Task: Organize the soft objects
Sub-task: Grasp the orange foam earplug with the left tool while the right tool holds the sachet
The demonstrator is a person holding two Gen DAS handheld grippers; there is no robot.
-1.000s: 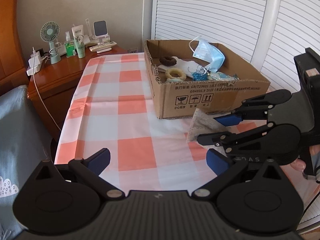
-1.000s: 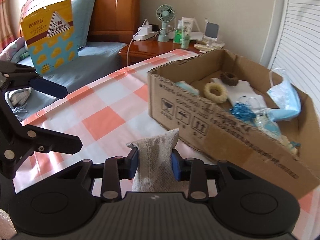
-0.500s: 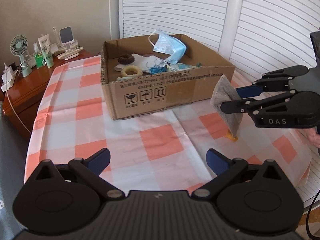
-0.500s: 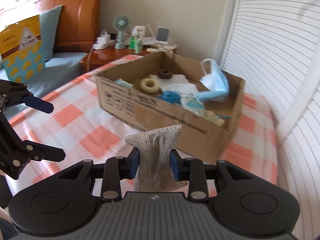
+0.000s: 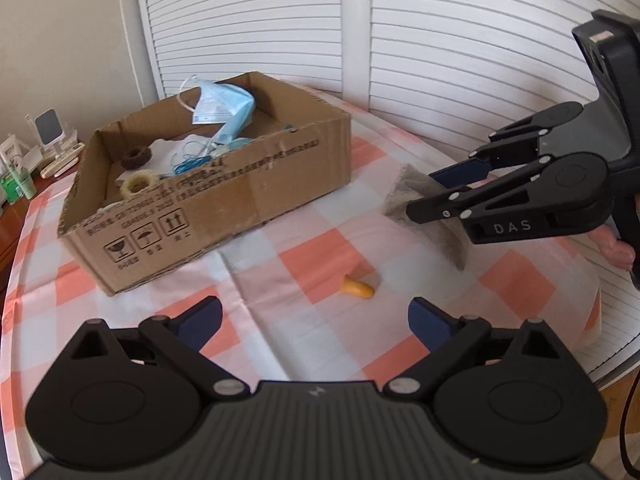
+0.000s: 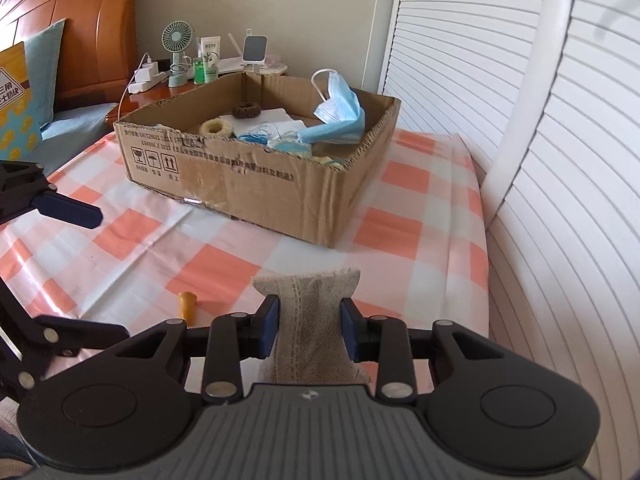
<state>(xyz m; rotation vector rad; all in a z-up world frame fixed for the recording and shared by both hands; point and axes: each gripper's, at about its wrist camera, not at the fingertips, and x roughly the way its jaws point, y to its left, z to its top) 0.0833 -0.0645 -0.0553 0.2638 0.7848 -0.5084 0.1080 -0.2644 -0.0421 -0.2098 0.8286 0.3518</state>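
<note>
My right fingers (image 6: 308,326) pinch the grey pouch (image 6: 310,320) upright, lifted clear of the checked surface (image 6: 208,268) for carrying. My left fingers (image 5: 314,320) are spread wide, empty. Farther off waits the cardboard box (image 6: 260,176).

Green desk fan (image 6: 178,56), white charger (image 6: 145,77) and green bottle (image 6: 199,69) on the wooden nightstand (image 6: 141,95) beside louvered doors (image 5: 460,32).

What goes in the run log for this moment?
right gripper: shut on cloth | left gripper: open | box: ahead
</note>
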